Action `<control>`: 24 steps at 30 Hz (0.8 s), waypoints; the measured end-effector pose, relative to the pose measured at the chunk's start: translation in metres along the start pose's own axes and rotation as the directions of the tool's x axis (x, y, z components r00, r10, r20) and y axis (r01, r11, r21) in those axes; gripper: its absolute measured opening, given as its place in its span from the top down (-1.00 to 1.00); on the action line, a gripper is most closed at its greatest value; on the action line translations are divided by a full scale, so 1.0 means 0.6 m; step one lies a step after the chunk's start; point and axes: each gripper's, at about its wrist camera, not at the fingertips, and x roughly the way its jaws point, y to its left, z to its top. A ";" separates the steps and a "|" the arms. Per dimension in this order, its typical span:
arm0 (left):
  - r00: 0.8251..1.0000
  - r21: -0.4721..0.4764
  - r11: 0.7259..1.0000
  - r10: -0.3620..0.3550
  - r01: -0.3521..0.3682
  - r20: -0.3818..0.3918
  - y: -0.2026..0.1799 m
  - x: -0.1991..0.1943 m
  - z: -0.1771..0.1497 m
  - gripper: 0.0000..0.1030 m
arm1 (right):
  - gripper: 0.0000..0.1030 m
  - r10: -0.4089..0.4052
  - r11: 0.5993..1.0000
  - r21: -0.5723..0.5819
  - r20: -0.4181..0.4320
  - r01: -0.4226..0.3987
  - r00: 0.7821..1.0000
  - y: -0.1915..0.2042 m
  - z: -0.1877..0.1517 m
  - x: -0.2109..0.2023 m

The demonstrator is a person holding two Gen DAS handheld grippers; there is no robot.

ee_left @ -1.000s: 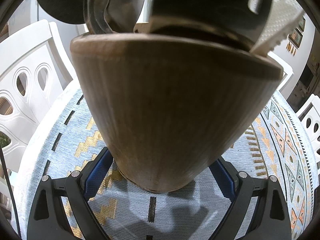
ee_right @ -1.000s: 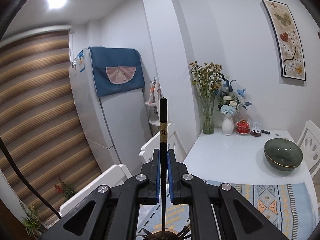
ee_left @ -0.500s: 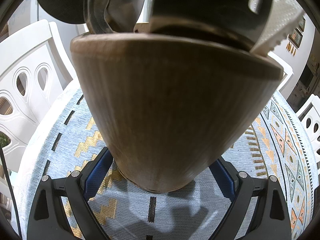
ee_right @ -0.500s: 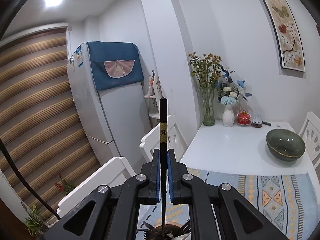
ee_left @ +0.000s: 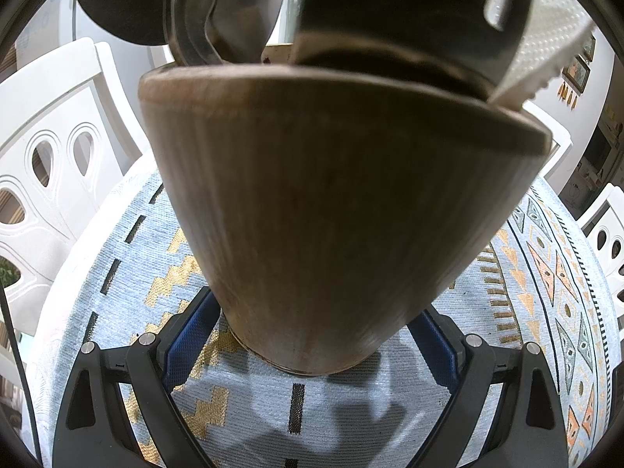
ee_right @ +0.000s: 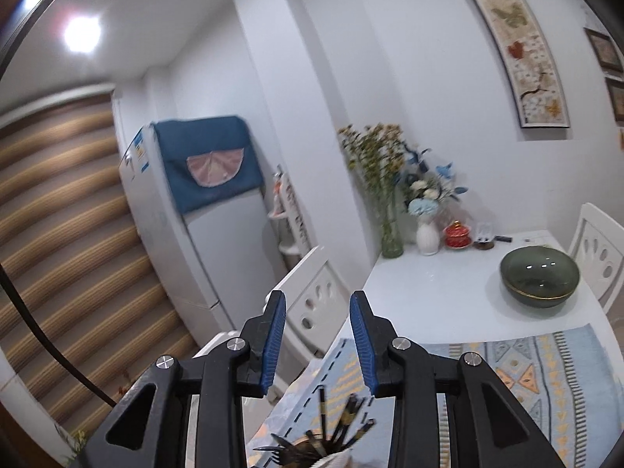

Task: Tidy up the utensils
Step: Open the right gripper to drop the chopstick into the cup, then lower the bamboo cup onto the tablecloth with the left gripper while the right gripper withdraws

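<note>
A brown wooden utensil holder [ee_left: 335, 210] fills the left wrist view, standing on a patterned blue table runner [ee_left: 128, 273]. My left gripper [ee_left: 312, 347] is shut on the holder's base, one blue pad on each side. Spoons [ee_left: 230, 11] and a white spatula [ee_left: 546, 39] stick out of its top. In the right wrist view my right gripper [ee_right: 318, 335] is open and empty above the holder, whose black chopsticks and forks [ee_right: 335, 421] show below the fingers.
White chairs [ee_left: 50, 163] stand around the white table [ee_right: 448, 296]. A dark green bowl [ee_right: 540, 275], flower vases [ee_right: 427, 230] and a red jar [ee_right: 456, 234] sit at the table's far end. A fridge [ee_right: 187, 226] stands to the left.
My right gripper has opened and let go of the black chopstick, which now stands in the holder. The right gripper has risen and tilted. The left gripper has not moved.
</note>
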 end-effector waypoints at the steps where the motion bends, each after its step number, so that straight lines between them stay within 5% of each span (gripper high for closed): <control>1: 1.000 0.000 1.000 0.000 0.000 0.000 0.001 0.000 0.000 -0.82 | 0.34 -0.007 1.000 0.003 0.000 0.007 1.000 -0.008 0.002 -0.009; 6: 1.000 0.000 1.000 0.000 0.000 0.000 0.000 0.000 0.000 -0.82 | 0.32 -0.053 0.999 0.008 -0.024 0.053 0.998 -0.040 -0.003 -0.041; 14: 1.000 -0.001 1.000 0.000 0.000 0.000 0.004 0.001 0.000 -0.82 | 0.28 -0.159 0.987 -0.008 -0.204 0.161 0.966 -0.098 -0.078 -0.052; 17: 1.000 -0.001 1.000 -0.001 0.001 0.000 0.004 0.001 0.000 -0.82 | 0.28 -0.184 0.980 0.019 -0.308 0.199 0.933 -0.121 -0.127 -0.048; 24: 1.000 -0.001 1.000 -0.001 0.001 0.000 0.004 0.001 0.000 -0.82 | 0.28 -0.198 0.960 0.052 -0.567 0.275 0.799 -0.149 -0.283 -0.042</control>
